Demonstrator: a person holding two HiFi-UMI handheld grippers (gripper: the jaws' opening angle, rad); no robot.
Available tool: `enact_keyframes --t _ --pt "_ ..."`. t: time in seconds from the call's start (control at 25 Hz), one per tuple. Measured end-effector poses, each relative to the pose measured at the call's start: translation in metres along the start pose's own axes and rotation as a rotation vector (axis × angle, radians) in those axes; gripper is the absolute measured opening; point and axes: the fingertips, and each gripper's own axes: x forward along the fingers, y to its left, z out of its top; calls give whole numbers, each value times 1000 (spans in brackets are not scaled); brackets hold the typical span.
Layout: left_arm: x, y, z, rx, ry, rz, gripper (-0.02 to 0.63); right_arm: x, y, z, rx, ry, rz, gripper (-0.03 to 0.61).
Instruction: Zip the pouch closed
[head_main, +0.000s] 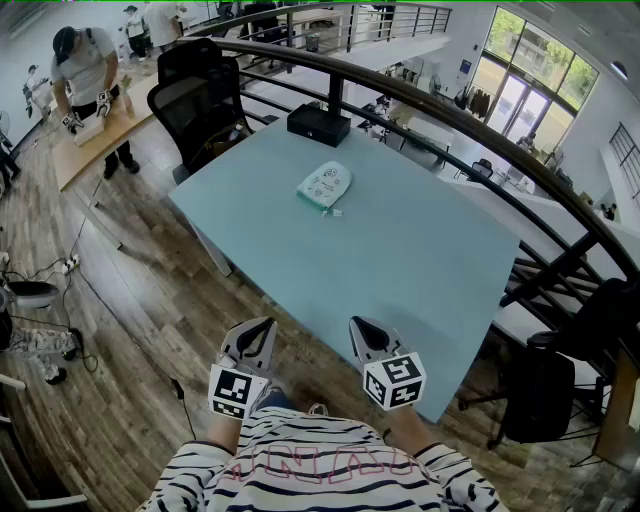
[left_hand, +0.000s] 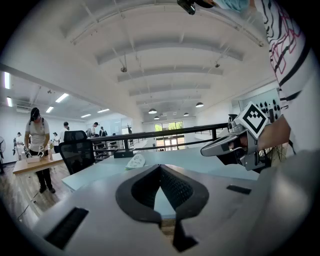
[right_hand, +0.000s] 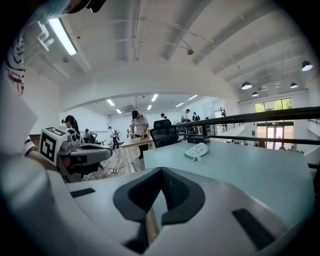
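The pouch (head_main: 324, 185) is white with a teal edge and lies flat on the far half of the light blue table (head_main: 420, 260). It is small in the left gripper view (left_hand: 135, 161) and in the right gripper view (right_hand: 196, 150). My left gripper (head_main: 263, 325) hovers at the table's near edge, shut and empty. My right gripper (head_main: 360, 325) is beside it, also shut with nothing held. Both point toward the pouch and are far short of it. In the gripper views, each gripper's jaws meet at the tips, left (left_hand: 160, 167) and right (right_hand: 161, 171).
A black box (head_main: 318, 124) sits at the table's far edge behind the pouch. Black office chairs (head_main: 205, 105) stand at the far left corner. A dark railing (head_main: 450, 110) curves along the right. A person (head_main: 85, 70) works at a wooden table far left.
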Motion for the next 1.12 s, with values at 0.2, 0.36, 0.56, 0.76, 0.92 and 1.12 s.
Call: enact_keyframes --t 0.2,0.36,0.56,0.76,0.92,1.12 --pt "1 2 -1 4 -9 1 25 3 -1 4 48 -40 12 29" --pt "9 10 -6 -3 -5 -13 31 17 -8 -1 38 -8 -9 34" --pt "28 36 -21 -39 15 -71 101 44 -11 -4 70 15 -36 137" --pt "48 70 -27 -35 36 -177 150 77 -13 3 113 18 -109 137" --pt "57 109 -30 -12 54 -249 155 108 -3 12 144 13 -174 137" --pt "61 162 -33 27 57 -322 156 145 13 18 180 9 -262 137"
